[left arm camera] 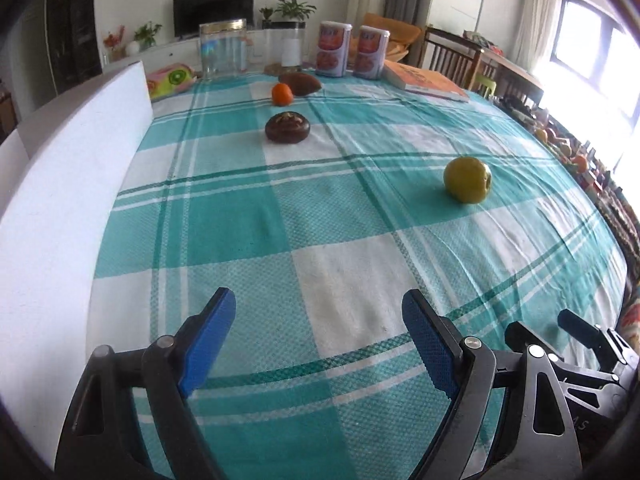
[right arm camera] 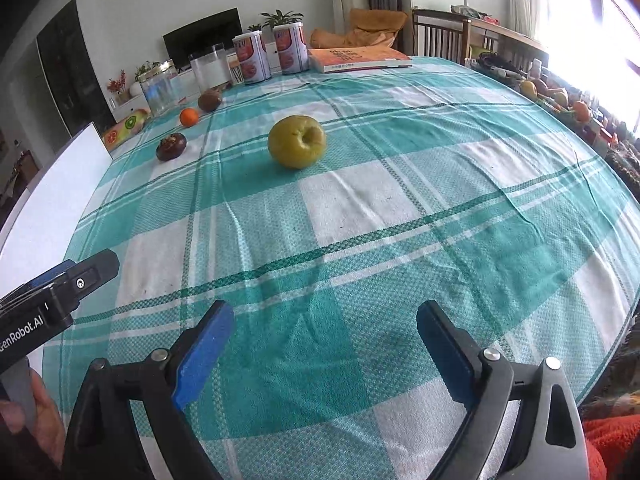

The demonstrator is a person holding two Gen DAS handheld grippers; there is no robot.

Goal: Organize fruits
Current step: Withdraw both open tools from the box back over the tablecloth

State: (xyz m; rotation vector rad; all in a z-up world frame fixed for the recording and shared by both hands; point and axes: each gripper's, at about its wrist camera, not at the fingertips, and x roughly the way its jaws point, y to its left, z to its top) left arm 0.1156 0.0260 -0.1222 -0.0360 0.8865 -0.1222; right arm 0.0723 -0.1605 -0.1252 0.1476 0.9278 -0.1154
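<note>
Fruits lie scattered on the checked tablecloth (left arm camera: 328, 288), none gathered yet; judging by the spread, the sorting has hardly begun and all four pieces are left to move.

Nearest: both tools hover low over the near edge of the cloth, side by side. Left gripper (left arm camera: 320, 340), jaws spread wide, nothing between them. Right gripper (right arm camera: 324, 348), same: wide apart, empty.

Next out: green apple (right arm camera: 297, 141), stem dimple tipped toward the right camera. It sits ahead of the right gripper, slightly left of its centre line, well apart from the fingertips. From the left gripper it lies ahead and off to the right.

Farther, along the left side: dark mangosteen (left arm camera: 287, 127), then small orange (left arm camera: 282, 93), then a brown fruit (left arm camera: 300, 83) just behind the orange, kind unclear. These three make a loose line; the apple stands alone.

Far edge: clear jar (left arm camera: 223, 48), two printed tins (left arm camera: 333, 49), a book (left arm camera: 430, 80). White board (left arm camera: 72, 184) along the left margin. No obvious bowl or tray for the fruit; the destination cannot be told.
</note>
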